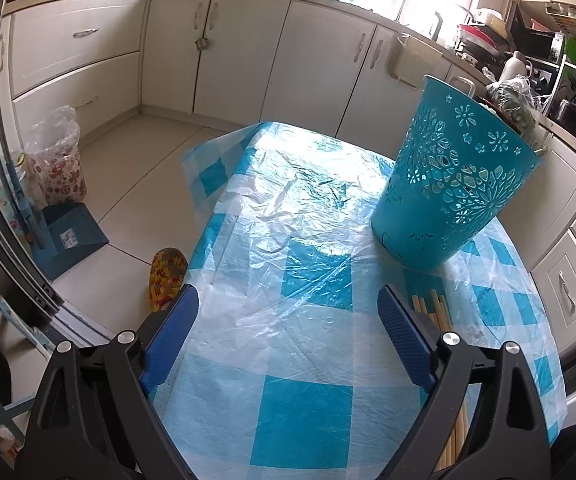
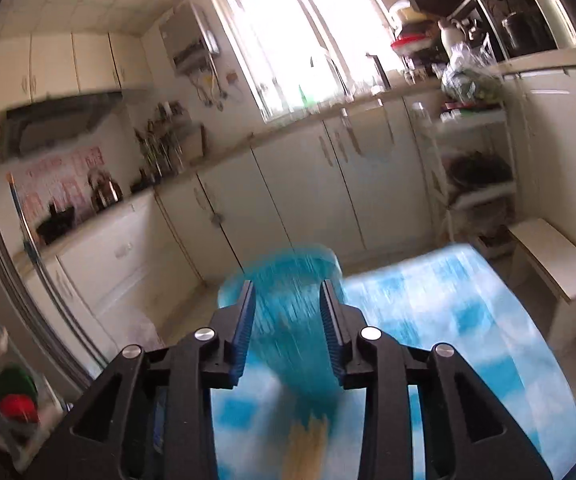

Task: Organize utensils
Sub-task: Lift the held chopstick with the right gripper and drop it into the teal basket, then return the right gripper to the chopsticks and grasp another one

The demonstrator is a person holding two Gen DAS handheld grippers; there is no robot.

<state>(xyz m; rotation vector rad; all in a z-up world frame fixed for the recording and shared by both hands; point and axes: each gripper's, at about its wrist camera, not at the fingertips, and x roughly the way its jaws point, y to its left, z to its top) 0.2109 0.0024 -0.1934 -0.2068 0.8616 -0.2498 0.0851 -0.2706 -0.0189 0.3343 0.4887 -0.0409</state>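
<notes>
One blue basket (image 1: 452,184) stands on the checked table (image 1: 296,412), with a small bunch of wooden chopsticks (image 1: 434,308) lying just beside it, too hidden to count. None look put away yet. The left gripper (image 1: 288,344) is wide and empty; the right gripper (image 2: 288,332) is partly open, holding nothing

Daylight pours in through the window (image 2: 300,36), which is blown out to white in both views. In the left wrist view the picture is sharp; glare lies across the crinkled plastic tablecloth (image 1: 288,216) on the side facing the window, and the cut-outs of the blue basket (image 1: 454,184) glow with light from behind. The right wrist view is smeared by motion: below the window, basket and tablecloth streak into blue and white. Both views bow at the edges, with dark corners.
</notes>
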